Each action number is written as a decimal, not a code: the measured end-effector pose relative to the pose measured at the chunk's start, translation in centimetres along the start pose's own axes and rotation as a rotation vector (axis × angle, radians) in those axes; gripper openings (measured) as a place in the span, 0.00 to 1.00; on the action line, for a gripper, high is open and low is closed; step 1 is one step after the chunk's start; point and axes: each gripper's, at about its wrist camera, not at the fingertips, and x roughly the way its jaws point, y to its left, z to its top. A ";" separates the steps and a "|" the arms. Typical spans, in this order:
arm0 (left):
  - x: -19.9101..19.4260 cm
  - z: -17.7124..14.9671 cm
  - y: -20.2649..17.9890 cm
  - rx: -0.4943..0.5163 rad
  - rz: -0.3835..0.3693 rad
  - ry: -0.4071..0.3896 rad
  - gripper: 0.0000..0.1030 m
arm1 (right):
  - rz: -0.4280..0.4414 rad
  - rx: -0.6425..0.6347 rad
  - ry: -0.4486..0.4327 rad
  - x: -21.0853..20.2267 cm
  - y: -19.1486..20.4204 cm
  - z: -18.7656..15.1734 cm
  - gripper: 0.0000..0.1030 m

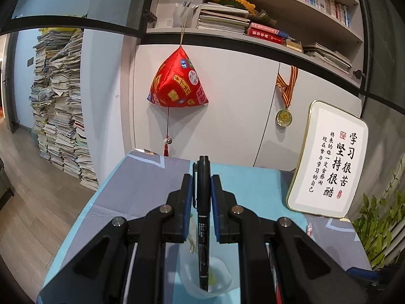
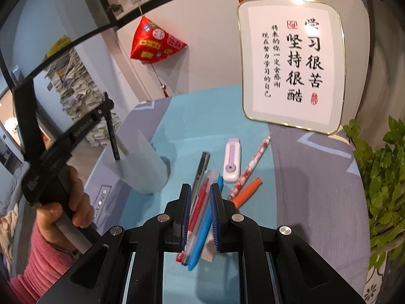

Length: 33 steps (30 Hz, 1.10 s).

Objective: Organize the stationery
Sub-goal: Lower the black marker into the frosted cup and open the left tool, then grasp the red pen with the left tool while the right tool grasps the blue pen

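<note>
Black marker (image 1: 203, 202) clamped between left fingers (image 1: 187, 202).

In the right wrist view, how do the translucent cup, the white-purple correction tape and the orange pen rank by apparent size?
1. Translucent cup, clearly largest.
2. White-purple correction tape and orange pen look similar; not ranked.

The left wrist view looks down along its fingers, close above the translucent white plastic cup (image 1: 206, 277), facing the white cabinet wall. The right wrist view sits low over the blue-and-grey tablecloth (image 2: 303, 177), facing the same wall. Both share the red satin pyramid ornament (image 1: 177, 81) (image 2: 155, 40), the gold-rimmed calligraphy plaque (image 1: 329, 159) (image 2: 291, 63), and the cup (image 2: 141, 164).
</note>
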 end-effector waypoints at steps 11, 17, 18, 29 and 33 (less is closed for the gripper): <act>-1.4 -1.6 0.3 0.027 0.002 0.031 0.13 | -0.026 0.012 0.054 0.4 -0.6 -1.8 0.13; -1.8 -2.3 0.3 0.040 0.000 0.048 0.13 | -0.035 0.016 0.066 0.4 -0.6 -2.4 0.13; -1.9 -2.4 0.3 0.043 0.001 0.048 0.13 | -0.036 0.016 0.068 0.4 -0.6 -2.5 0.13; -4.7 -3.2 0.6 0.042 -0.028 0.071 0.29 | -0.043 -0.009 0.112 0.7 -0.4 -3.9 0.15; -6.5 -4.3 -0.4 0.099 -0.068 0.081 0.39 | -0.025 -0.014 0.136 0.8 -0.2 -5.0 0.33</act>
